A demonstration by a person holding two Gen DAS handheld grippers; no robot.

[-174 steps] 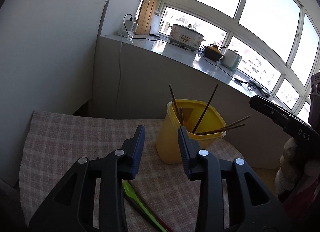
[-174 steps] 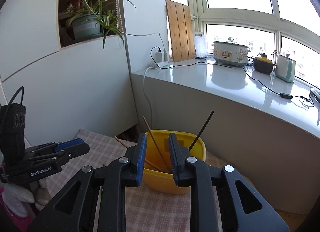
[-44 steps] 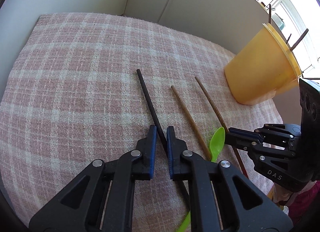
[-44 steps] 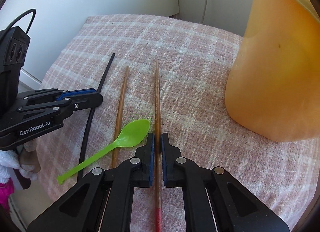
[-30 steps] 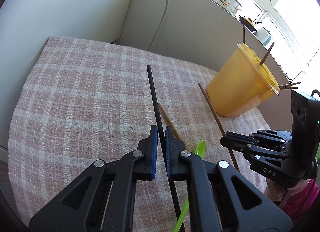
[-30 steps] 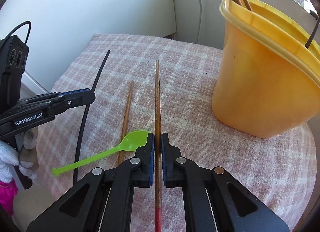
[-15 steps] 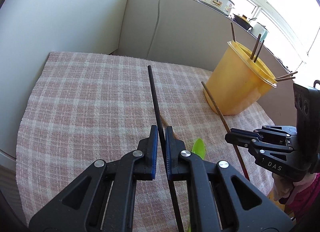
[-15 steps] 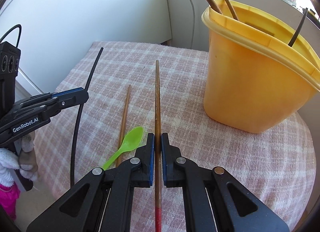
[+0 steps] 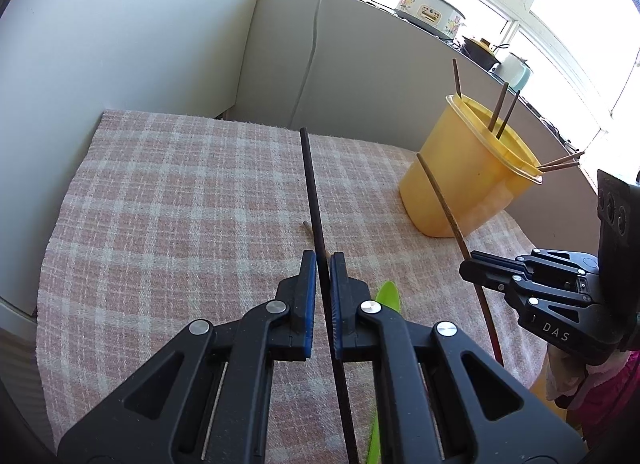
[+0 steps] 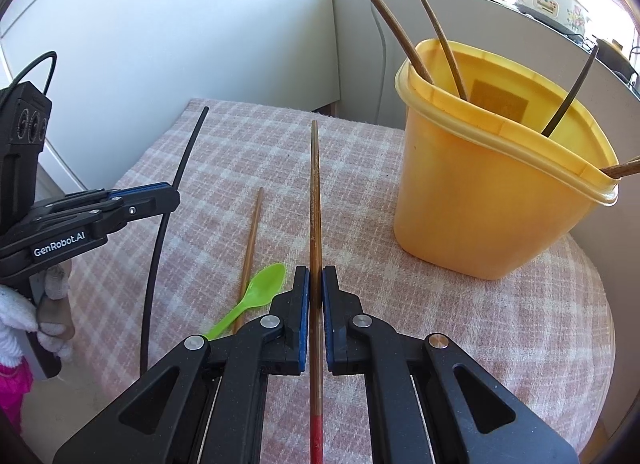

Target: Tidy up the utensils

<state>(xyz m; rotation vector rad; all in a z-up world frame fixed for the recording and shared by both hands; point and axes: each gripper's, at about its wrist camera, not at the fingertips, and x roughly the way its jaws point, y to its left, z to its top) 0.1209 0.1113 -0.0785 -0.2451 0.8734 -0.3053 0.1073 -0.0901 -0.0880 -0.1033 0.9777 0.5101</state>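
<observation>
- We see a small table [image 10: 500,328] covered in a coarse woven cloth [image 9: 180,200] checked pink and cream, its right edge rounded
- A translucent yellow plastic tub [image 10: 480,200] with a thick rolled rim stands at the table's far right corner; several thin brown sticks [image 10: 392,24] lean out of it
- Our left gripper [image 9: 323,264] is clamped on a slim matt black chopstick [image 9: 310,180], its blue pads tight against the shaft, the tip raised off the cloth and aimed at the far edge
- Our right gripper [image 10: 315,276] is pinched on a smooth brown wooden chopstick [image 10: 315,192] with a red-painted end, lifted clear of the cloth just left of the tub
- Both grippers tilt steeply down, side by side and well apart
- A second wooden chopstick [image 10: 251,240] lies flat near the table's middle, between the two held ones
- A glossy lime-green plastic spoon [image 10: 256,298] lies across it, bowl toward the tub
- The cloth's left half and far edge are bare, bounded by pale grey walls [image 9: 140,24]; a white cable [image 9: 308,64] hangs at the corner
</observation>
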